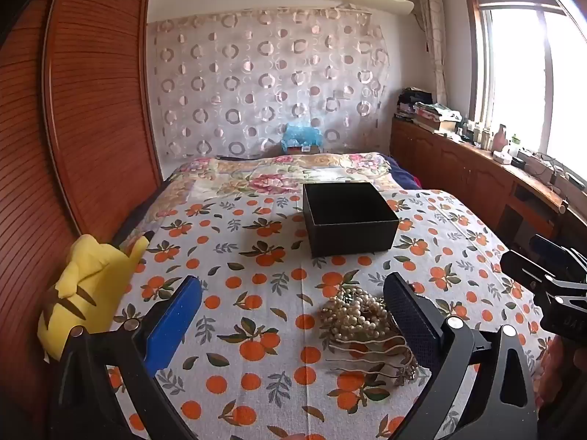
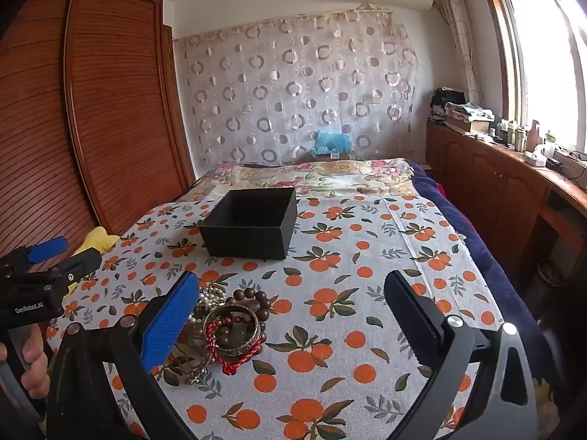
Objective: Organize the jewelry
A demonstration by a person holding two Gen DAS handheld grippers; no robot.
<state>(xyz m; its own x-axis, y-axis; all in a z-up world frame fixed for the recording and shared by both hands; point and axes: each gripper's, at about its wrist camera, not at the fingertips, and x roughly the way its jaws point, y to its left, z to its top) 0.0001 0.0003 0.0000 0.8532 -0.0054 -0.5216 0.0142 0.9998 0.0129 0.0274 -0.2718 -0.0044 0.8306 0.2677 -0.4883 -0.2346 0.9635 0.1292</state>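
An open, empty black box [image 1: 348,216] stands on the orange-print cloth; it also shows in the right wrist view [image 2: 251,225]. A jewelry pile lies nearer: a pearl bead cluster [image 1: 357,315] with thin wavy strands, and in the right wrist view a brown wooden bead bracelet [image 2: 253,299], a metal bangle [image 2: 233,332], a red cord [image 2: 234,361] and pearls [image 2: 209,299]. My left gripper [image 1: 293,311] is open and empty, its right finger beside the pearls. My right gripper [image 2: 293,311] is open and empty, its left finger beside the pile.
A yellow plush toy [image 1: 88,286] lies at the bed's left edge by the wooden wardrobe [image 1: 91,110]. A wooden cabinet [image 1: 477,172] with clutter runs along the window on the right. A floral quilt [image 1: 279,176] covers the far bed.
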